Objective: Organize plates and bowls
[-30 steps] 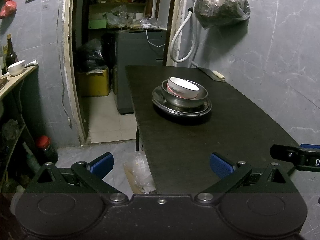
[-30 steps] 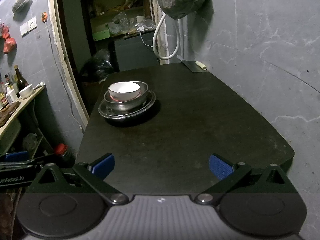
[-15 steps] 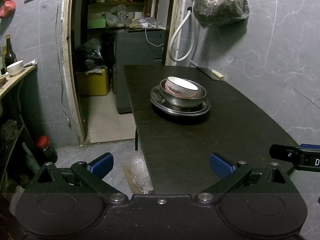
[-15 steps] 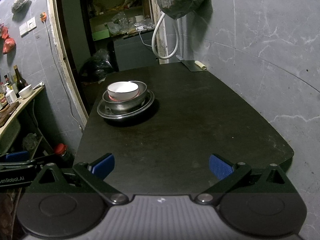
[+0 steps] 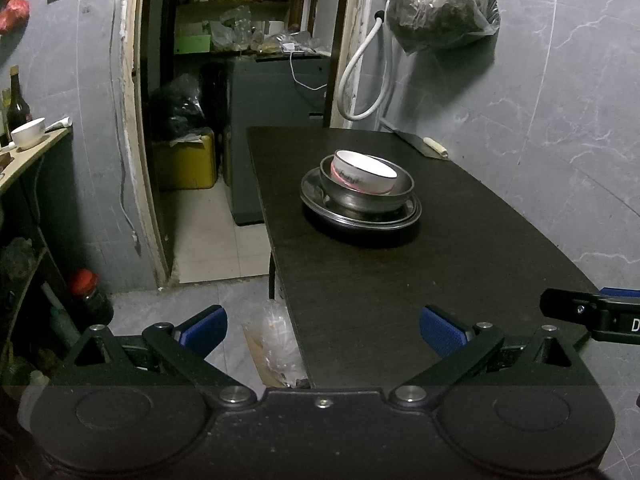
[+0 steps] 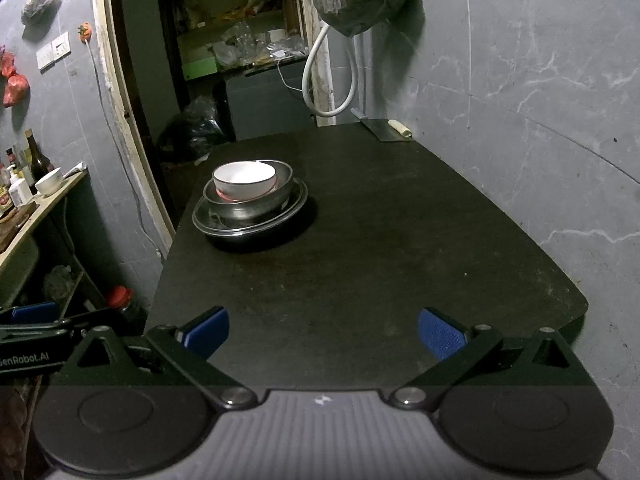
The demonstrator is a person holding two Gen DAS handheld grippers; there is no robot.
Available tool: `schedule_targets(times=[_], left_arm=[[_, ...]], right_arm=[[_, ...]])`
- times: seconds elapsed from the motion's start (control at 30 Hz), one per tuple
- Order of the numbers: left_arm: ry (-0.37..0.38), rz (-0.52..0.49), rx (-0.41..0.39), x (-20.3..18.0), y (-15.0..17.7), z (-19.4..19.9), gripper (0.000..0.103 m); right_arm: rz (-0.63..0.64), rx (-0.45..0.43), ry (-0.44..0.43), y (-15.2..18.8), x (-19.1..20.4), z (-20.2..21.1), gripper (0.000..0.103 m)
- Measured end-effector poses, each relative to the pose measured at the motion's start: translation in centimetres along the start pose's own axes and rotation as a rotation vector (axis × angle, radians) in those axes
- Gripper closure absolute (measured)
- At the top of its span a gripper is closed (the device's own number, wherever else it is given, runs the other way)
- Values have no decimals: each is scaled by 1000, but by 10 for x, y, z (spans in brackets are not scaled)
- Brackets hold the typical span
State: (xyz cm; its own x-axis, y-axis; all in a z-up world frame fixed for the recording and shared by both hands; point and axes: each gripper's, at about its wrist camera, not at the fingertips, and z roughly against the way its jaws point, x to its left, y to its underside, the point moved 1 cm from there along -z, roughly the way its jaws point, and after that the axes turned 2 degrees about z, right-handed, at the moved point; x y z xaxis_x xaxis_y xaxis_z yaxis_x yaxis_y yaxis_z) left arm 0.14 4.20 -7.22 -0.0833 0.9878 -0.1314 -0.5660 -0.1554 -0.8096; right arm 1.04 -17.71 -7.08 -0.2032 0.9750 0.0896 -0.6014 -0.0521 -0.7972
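A white bowl [image 5: 362, 174] sits tilted inside a steel bowl [image 5: 368, 196], which rests on steel plates [image 5: 360, 218] on the dark table [image 5: 420, 280]. The same stack shows in the right wrist view: white bowl [image 6: 245, 178], steel bowl [image 6: 250, 204], plates [image 6: 250, 226]. My left gripper [image 5: 322, 328] is open and empty, back at the table's near left corner. My right gripper [image 6: 324, 330] is open and empty, over the table's near edge. Both are well short of the stack.
A cleaver [image 6: 386, 130] lies at the table's far right corner. A bagged bundle [image 5: 442, 12] and white hose [image 5: 360, 80] hang on the wall. A doorway [image 5: 240, 120] opens behind. A side shelf [image 6: 44, 200] holds bottles and a white bowl [image 6: 49, 182].
Both grippers have drawn back a little from the stack, and the left view has shifted slightly. Both stay open and empty. The stack has not moved.
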Motion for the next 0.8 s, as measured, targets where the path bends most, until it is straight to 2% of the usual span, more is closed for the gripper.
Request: schedule_targets(times=[0.8], left_arm=[[3, 12, 28, 10, -1, -4, 1]], right_arm=[[3, 5, 0, 0, 3, -4, 0]])
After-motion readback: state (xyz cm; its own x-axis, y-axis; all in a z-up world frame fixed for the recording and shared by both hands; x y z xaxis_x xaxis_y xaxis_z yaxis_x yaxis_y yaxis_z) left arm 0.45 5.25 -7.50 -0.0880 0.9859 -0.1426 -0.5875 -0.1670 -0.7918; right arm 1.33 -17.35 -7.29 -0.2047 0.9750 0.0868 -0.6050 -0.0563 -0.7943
